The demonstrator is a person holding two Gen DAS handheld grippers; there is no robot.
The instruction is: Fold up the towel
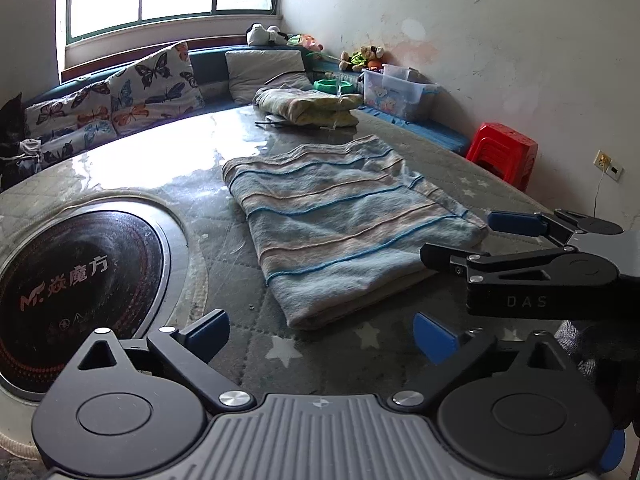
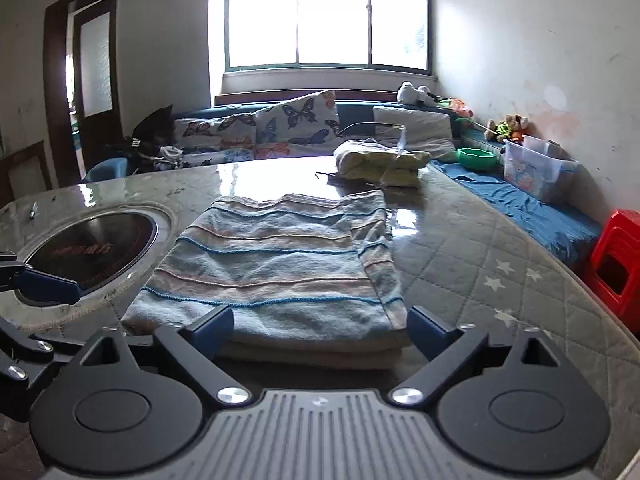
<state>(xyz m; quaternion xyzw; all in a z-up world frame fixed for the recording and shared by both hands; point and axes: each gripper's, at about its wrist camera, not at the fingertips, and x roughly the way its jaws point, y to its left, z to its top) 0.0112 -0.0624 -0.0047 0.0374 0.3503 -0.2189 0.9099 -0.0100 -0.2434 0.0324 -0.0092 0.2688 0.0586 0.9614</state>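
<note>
A blue and beige striped towel point(image 1: 340, 228) lies folded in a flat rectangle on the quilted table cover. My left gripper point(image 1: 322, 334) stands open just short of the towel's near corner, with nothing between its fingers. My right gripper point(image 1: 468, 240) is open at the towel's right-hand edge, and its pads are not pressing on the cloth. In the right wrist view the towel point(image 2: 280, 264) fills the middle. Its near folded edge lies across the gap of my right gripper point(image 2: 320, 326). One blue finger point(image 2: 52, 285) of the left gripper shows at the left.
A round black induction hob point(image 1: 80, 280) is set into the table on the left. A second, yellowish folded cloth point(image 1: 308, 106) lies at the table's far side. Along the right wall stand a red stool point(image 1: 504, 152) and a plastic box point(image 1: 396, 92). Butterfly cushions point(image 1: 152, 80) line the bench.
</note>
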